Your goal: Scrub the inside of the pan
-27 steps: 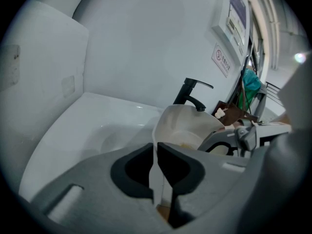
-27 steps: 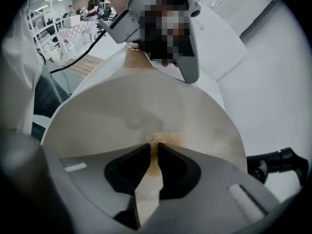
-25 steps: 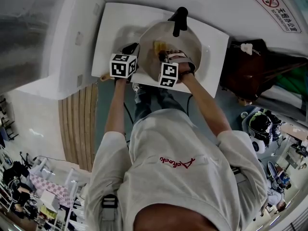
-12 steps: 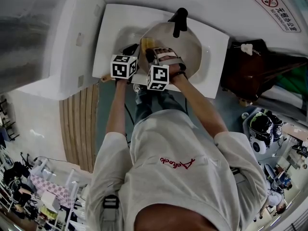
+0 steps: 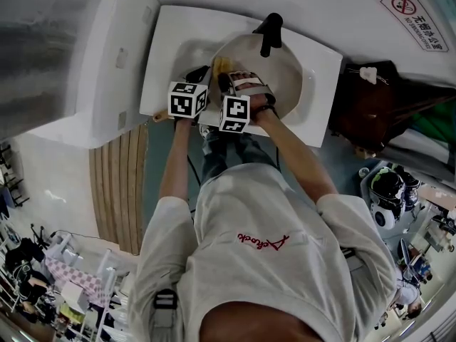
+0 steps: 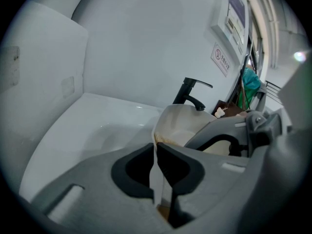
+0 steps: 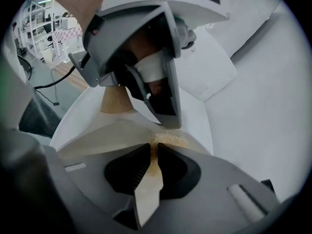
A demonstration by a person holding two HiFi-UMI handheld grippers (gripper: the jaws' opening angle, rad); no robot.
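Observation:
A cream pan (image 5: 285, 63) lies tilted in the white sink (image 5: 164, 55), below the black faucet (image 5: 269, 30). My left gripper (image 5: 199, 73) grips the pan's near-left rim; in the left gripper view the thin pan wall (image 6: 163, 130) runs between its jaws (image 6: 156, 147), which are closing on it. The pan's wooden handle (image 7: 116, 101) points toward the person. My right gripper (image 5: 226, 77) is shut on a yellow sponge (image 5: 219, 65), pressed on the inner wall at the left side of the pan. In the right gripper view the sponge (image 7: 168, 140) bulges out past the fingertips (image 7: 153, 147).
A white wall rises behind the sink and a white partition (image 5: 92, 63) stands at its left. A dark bag (image 5: 377, 105) sits right of the sink. The faucet spout hangs over the pan's far edge.
My right gripper has slid the sponge leftward across the pan, toward the left gripper. The left gripper has shifted slightly up and right, still on the rim.

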